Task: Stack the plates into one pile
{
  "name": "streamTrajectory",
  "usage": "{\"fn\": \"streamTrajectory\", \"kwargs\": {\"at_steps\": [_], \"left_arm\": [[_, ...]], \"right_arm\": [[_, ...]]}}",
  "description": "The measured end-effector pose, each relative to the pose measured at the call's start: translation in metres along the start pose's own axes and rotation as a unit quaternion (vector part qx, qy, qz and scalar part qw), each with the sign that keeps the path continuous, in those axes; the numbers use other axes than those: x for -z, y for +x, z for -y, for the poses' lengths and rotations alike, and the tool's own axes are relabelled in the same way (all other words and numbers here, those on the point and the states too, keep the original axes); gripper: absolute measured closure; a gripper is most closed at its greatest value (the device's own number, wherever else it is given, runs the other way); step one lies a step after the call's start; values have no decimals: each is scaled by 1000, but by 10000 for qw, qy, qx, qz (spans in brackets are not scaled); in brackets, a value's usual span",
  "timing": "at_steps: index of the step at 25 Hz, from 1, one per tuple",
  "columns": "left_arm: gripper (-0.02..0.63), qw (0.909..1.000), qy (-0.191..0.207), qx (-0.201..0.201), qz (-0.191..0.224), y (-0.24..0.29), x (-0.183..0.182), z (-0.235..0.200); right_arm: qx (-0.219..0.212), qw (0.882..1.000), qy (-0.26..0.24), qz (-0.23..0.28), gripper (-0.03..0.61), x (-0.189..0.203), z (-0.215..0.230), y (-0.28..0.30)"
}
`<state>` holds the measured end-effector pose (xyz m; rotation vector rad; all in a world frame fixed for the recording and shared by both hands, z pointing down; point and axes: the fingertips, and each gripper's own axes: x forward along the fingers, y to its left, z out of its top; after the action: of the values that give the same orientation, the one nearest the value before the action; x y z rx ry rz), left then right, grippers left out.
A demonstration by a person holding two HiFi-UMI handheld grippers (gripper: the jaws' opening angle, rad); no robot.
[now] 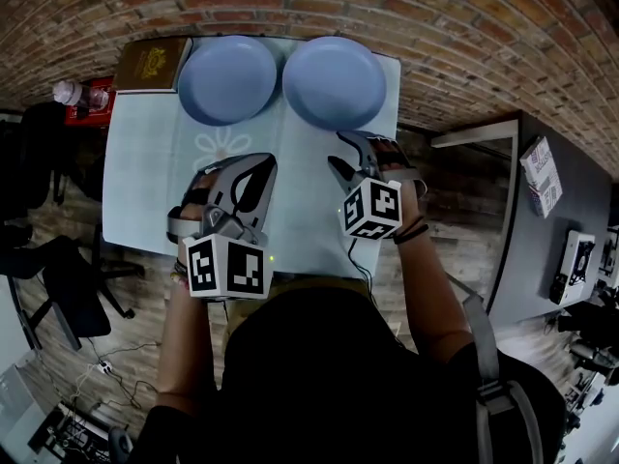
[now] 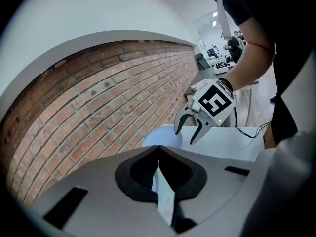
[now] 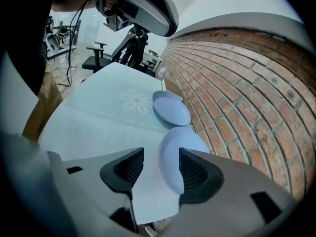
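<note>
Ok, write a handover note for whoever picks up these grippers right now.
Left gripper: shut, empty, held over the table.
Right gripper: open, empty, pointed towards the right plate.
Plates: the left plate and the right plate lie side by side at the table's far edge by the brick wall, not stacked.
Done: nothing yet.
Left: lift one plate onto the other.

Bare bench (image 1: 145,191) lies open before the left plate (image 1: 228,78) and right plate (image 1: 334,81), which sit just beside each other at the far edge; brick wall (image 1: 387,8) close behind.
</note>
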<state>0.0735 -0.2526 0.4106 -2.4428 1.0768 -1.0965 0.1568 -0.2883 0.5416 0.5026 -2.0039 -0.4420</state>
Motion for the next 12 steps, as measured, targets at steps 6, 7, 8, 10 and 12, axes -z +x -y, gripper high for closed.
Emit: {"fn": "streamTrajectory", "kwargs": {"at_steps": [6,7,8,10,12], "left_arm": [[589,10000,82,3,18,-3,-4,0],[589,9999,102,9,31,-3,-6,1],[589,9999,118,10,49,-4,-7,1],[591,9998,124,-31,126,-6,-9,-1],[591,9996,109,-85,255,-10,-12,-7]], "right_arm": [[229,9997,-5,103,360,-9,9,-12],[280,9995,11,112,360,-11,11,-15],[334,9994,45,126,360,-13,13,-18],[473,9987,127,160,360,-19,18,-24],[637,9977,160,173,360,-26,24,-31]]}}
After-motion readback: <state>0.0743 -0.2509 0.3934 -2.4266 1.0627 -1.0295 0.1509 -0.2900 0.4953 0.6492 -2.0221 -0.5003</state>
